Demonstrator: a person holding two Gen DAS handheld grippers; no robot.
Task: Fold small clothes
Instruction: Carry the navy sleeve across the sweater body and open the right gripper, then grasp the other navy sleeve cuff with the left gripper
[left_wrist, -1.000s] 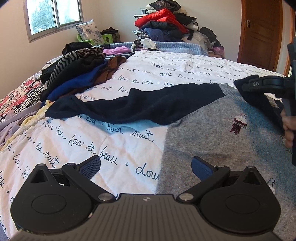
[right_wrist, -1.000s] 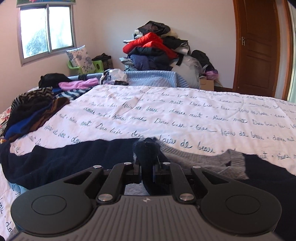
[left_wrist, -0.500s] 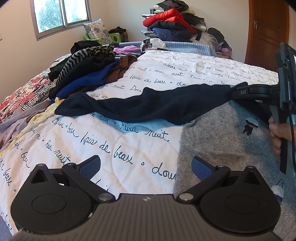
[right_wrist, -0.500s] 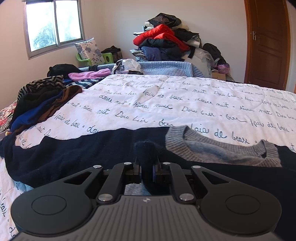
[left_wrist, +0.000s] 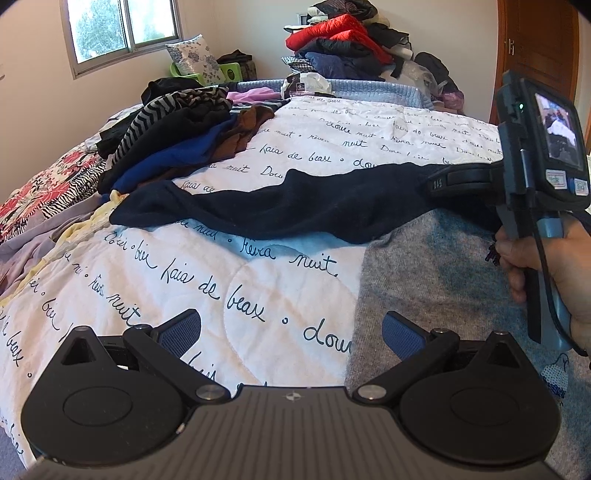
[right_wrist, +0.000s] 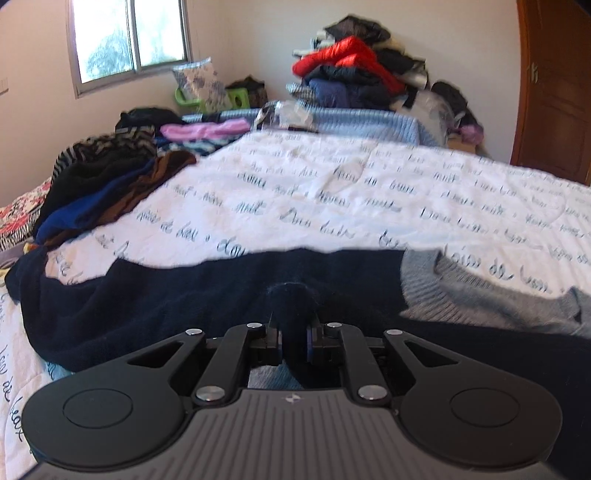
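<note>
Fold status: early. The sweater (left_wrist: 436, 273) lies flat on the bed (left_wrist: 258, 280), grey body spread, one navy sleeve (right_wrist: 184, 295) stretched sideways. Right tongs (right_wrist: 293, 341) are opening around a pinch of navy knit; left tongs (left_wrist: 291, 328) released, empty — folds remain.

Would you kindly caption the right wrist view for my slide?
Right gripper, jaws easing open, pinches the sweater's navy sleeve above the script-printed quilt.
</note>
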